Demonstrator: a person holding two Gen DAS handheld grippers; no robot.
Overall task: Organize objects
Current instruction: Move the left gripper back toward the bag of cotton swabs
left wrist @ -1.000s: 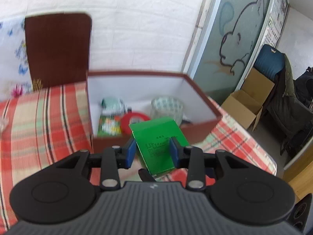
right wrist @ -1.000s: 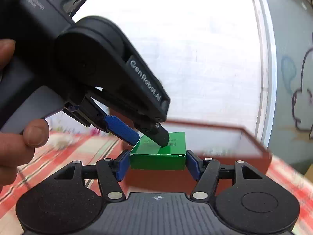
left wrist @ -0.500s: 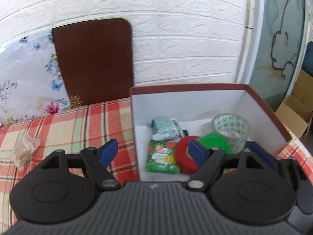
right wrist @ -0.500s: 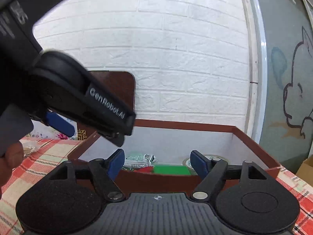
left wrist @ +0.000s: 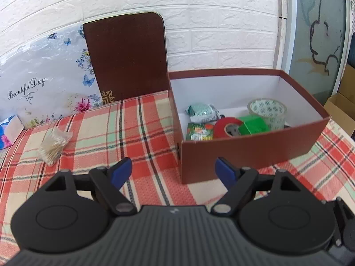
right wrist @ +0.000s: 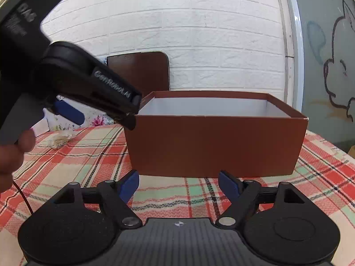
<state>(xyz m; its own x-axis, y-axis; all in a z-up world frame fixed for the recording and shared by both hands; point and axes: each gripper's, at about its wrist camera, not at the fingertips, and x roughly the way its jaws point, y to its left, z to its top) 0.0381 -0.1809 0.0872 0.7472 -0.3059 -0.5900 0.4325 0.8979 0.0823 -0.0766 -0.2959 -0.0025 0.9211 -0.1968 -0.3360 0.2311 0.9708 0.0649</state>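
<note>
Left gripper (left wrist: 173, 173): fingers opening, wide apart, nothing between. Right gripper (right wrist: 178, 185): fingers likewise opening, empty. Green box (left wrist: 254, 125) inside brown box (left wrist: 248, 153), wedged between red tape roll (left wrist: 226, 128) and clear tape roll (left wrist: 267, 113). Brown box on plaid-covered bench (left wrist: 124, 128).

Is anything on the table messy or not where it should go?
Yes, one thing. A small clear bag of cotton swabs lies alone on the checked tablecloth, well to the left of the brown box. The green box, tape rolls and packets are already inside. Nothing looks spilled or broken.
</note>
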